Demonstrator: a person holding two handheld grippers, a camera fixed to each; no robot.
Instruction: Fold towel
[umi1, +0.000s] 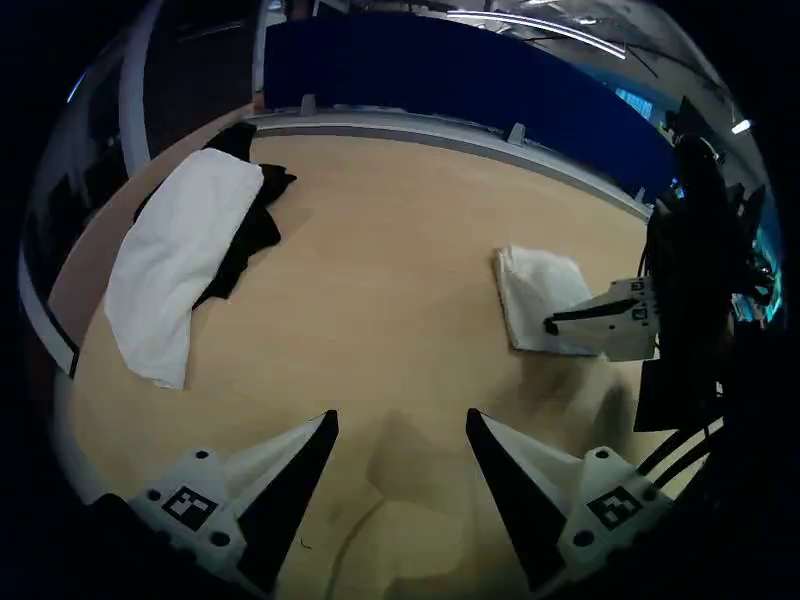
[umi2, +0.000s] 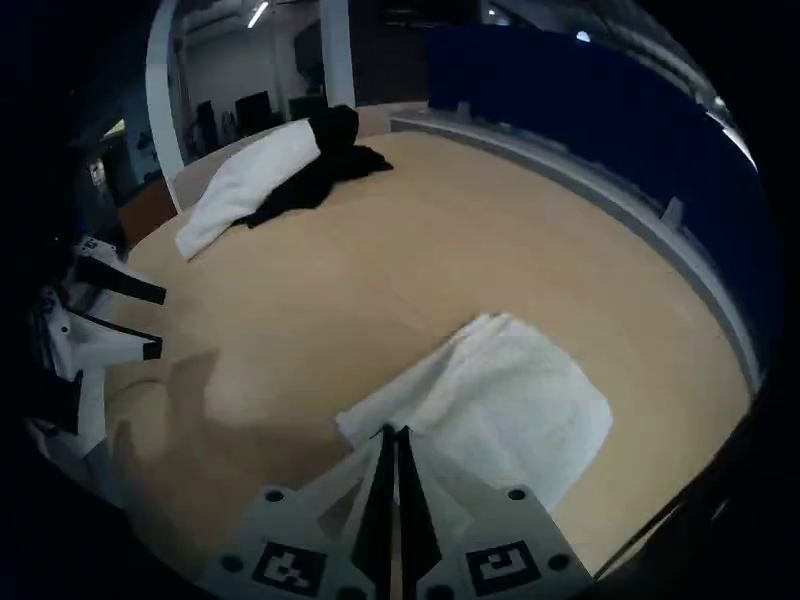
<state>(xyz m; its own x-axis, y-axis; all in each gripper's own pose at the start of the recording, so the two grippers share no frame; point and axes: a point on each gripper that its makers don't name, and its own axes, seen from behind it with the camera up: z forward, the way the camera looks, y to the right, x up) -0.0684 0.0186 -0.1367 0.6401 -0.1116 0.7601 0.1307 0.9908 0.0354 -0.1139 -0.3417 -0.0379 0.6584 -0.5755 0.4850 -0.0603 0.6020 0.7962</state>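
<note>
A folded white towel (umi2: 500, 400) lies flat on the wooden table (umi2: 400, 250); in the left gripper view this towel (umi1: 535, 285) sits to the right. My right gripper (umi2: 392, 435) is shut, its tips over the towel's near edge; I cannot tell whether any cloth is pinched. From the left gripper view, the right gripper (umi1: 550, 325) reaches in over the towel. My left gripper (umi1: 400, 415) is open above bare table with nothing between its fingers. It also appears, open, as the left gripper (umi2: 145, 320) at the left edge of the right gripper view.
A second white towel (umi1: 175, 260) lies across a black cloth (umi1: 255, 225) at the table's far left corner. A blue partition (umi1: 480, 75) runs along the table's far edge. A dark-clothed person (umi1: 700, 280) stands at the right.
</note>
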